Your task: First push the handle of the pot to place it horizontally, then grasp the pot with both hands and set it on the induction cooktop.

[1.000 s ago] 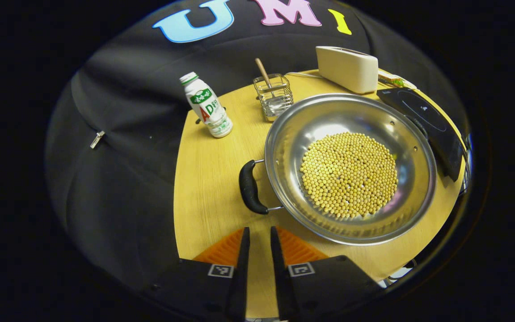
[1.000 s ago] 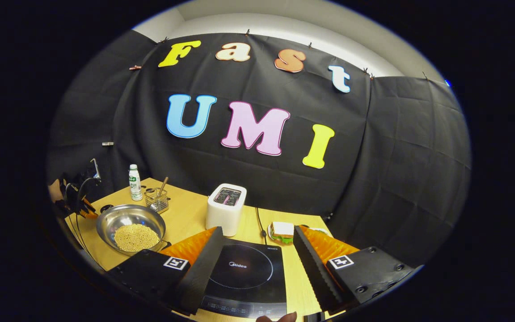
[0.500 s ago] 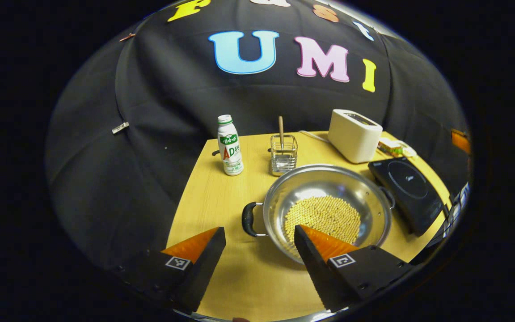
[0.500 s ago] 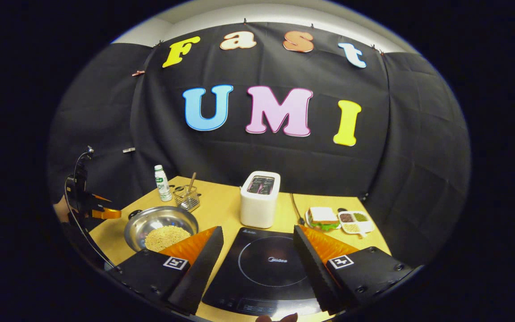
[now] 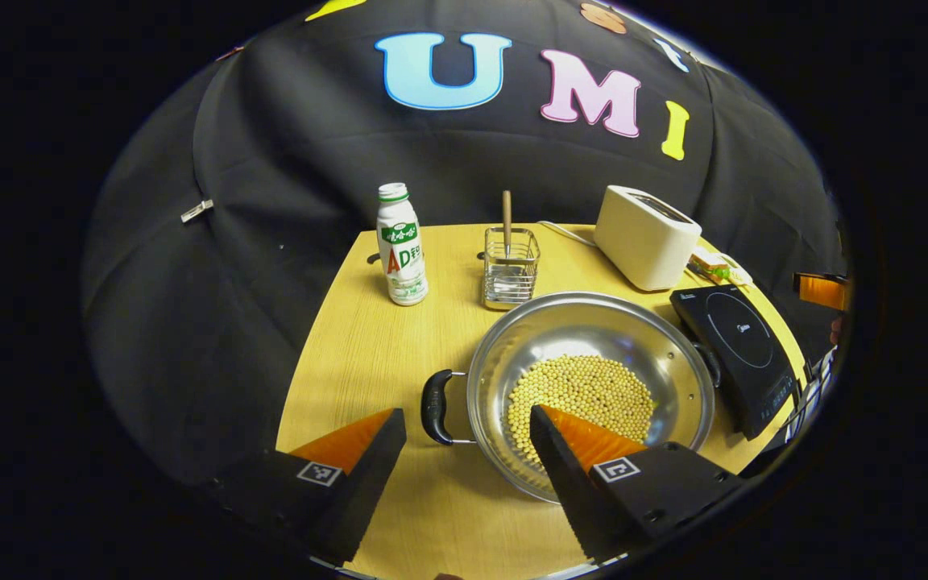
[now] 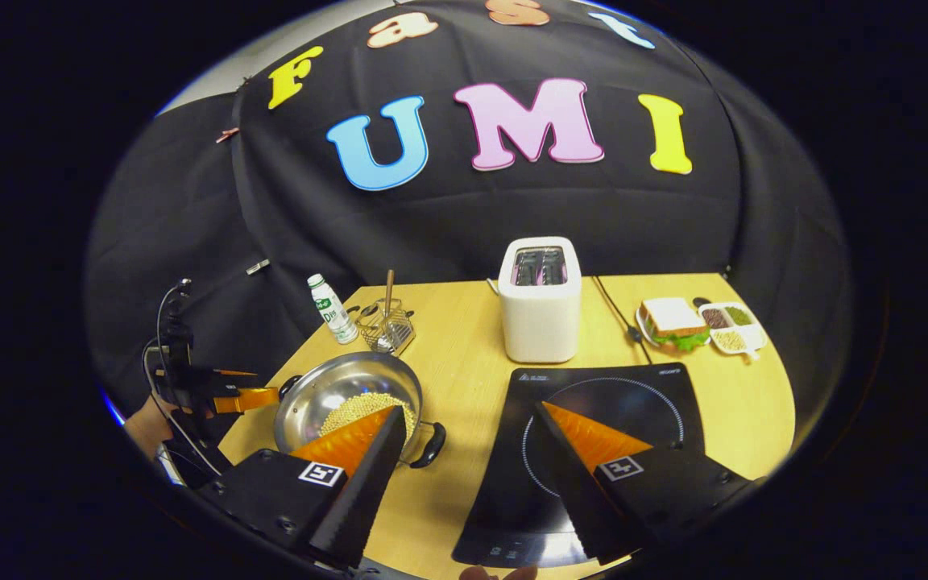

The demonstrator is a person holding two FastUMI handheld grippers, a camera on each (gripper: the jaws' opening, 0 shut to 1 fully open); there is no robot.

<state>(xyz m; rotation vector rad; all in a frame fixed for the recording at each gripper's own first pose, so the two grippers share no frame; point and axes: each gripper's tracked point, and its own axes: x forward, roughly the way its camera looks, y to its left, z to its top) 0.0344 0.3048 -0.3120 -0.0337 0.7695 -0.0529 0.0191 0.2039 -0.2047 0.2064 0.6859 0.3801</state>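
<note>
Pot: my steel pot (image 5: pixel 589 387) of yellow beans sits on the wooden table (image 5: pixel 367 354), just at 9 o'clock of the induction cooktop (image 5: pixel 734 346); it is not on it yet.
Handles: the near black handle (image 5: pixel 434 407) points to 9 o'clock in my left gripper view, the far handle (image 5: pixel 710 364) to 3 o'clock toward the cooktop. I judge the pot lies level across me, so each hand can take one side.
Left gripper: my left gripper (image 5: pixel 468 451) is spread wide and holds nothing; one finger is at 7 o'clock of the near handle, the other overlaps the pot's near rim. Whether that finger touches the rim I cannot tell from here.
Right gripper: my right gripper (image 6: pixel 468 447) is also spread wide and empty, hanging over the table between pot and cooktop, with the far handle (image 6: pixel 434 445) near its left finger.
Why so: wide jaws suit closing over the thick handles.
Bystanders: bottle (image 5: pixel 400 246), wire holder (image 5: pixel 510 278) and toaster (image 5: pixel 645 238) stand at 12 o'clock, off the pot's path.
</note>
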